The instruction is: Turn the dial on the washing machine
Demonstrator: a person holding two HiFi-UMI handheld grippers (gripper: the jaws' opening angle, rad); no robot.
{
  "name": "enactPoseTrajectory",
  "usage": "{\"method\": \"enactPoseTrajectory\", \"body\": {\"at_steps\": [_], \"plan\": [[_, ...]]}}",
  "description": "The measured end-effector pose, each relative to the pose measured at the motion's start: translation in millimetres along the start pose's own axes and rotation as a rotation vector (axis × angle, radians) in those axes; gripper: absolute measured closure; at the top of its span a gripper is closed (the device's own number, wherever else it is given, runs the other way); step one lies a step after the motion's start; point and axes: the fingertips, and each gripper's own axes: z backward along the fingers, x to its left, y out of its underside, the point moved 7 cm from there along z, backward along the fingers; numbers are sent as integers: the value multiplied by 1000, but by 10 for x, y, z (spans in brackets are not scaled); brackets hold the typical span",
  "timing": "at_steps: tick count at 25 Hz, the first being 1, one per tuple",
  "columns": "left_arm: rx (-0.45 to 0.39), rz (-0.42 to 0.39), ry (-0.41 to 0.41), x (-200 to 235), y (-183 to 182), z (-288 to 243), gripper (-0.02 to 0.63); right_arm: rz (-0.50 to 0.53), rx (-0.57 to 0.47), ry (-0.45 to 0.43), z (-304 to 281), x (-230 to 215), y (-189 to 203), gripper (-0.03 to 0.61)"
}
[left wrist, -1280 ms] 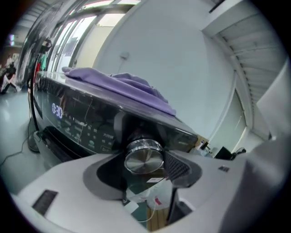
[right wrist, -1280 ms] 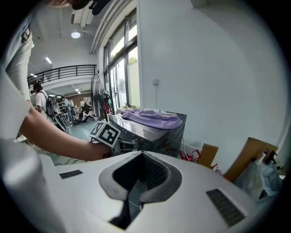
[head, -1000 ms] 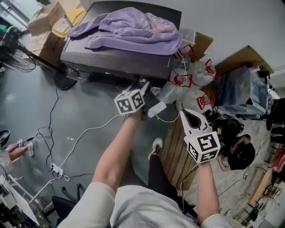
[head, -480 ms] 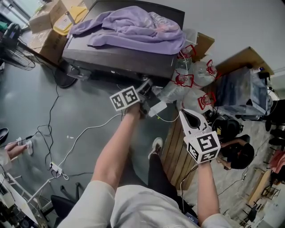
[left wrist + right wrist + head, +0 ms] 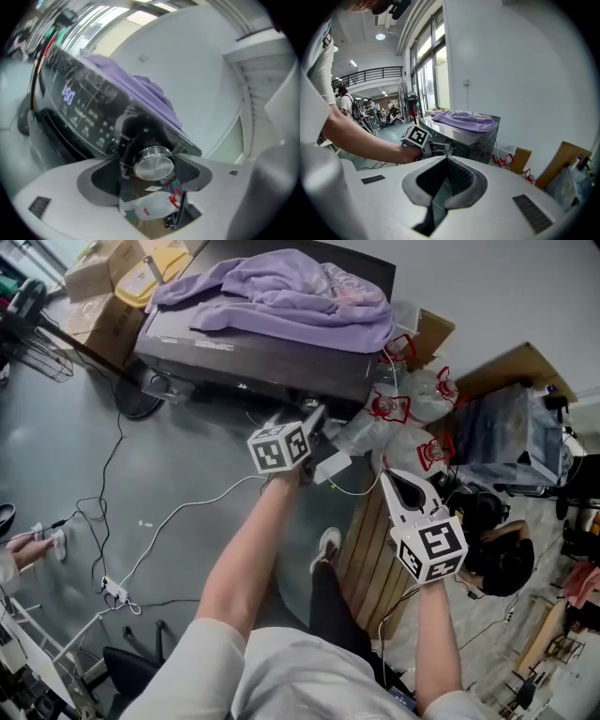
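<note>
The dark washing machine (image 5: 253, 357) stands ahead with a purple cloth (image 5: 281, 296) heaped on its top. In the left gripper view its silver dial (image 5: 153, 163) sits at the right end of the lit control panel (image 5: 79, 110). My left gripper (image 5: 314, 423) reaches the machine's front. Its jaws (image 5: 150, 161) stand on either side of the dial and are opening, with small gaps between the pads and the dial. My right gripper (image 5: 389, 482) hangs back to the right, away from the machine, shut (image 5: 444, 161) with nothing in it.
White plastic bags with red handles (image 5: 403, 418) are piled to the right of the machine. Cardboard boxes (image 5: 103, 277) stand at its left. Cables and a power strip (image 5: 117, 594) lie on the grey floor. Wooden boards (image 5: 370, 559) lie under my right arm. A person (image 5: 502, 563) sits at the right.
The left gripper's marker cube tipped over half a second ago and has since rolled back and shifted a little to the right, still at the machine's front. The right gripper has stayed put.
</note>
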Motion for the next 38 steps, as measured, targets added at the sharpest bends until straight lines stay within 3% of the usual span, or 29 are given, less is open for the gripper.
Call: {"method": "enactPoseTrajectory", "body": {"at_steps": [4, 9, 14, 21, 25, 29, 38], "plan": [[18, -329, -125, -149, -60, 22, 276, -1, 0, -4, 0, 34, 8, 565], [26, -625, -240, -287, 16, 26, 276, -4, 4, -7, 34, 57, 53, 565], [28, -774, -299, -284, 176, 40, 276, -11, 16, 4, 84, 11, 136, 565], [19, -951, -307, -398, 231, -72, 276, -24, 31, 7, 133, -22, 245, 565], [24, -969, -370, -400, 238, -142, 278, -29, 39, 9, 151, -47, 305, 565], [40, -885, -412, -364, 259, -157, 336, -32, 45, 13, 187, -69, 353, 565], [22, -741, -334, -328, 231, -128, 337, -42, 41, 21, 195, -111, 372, 565]]}}
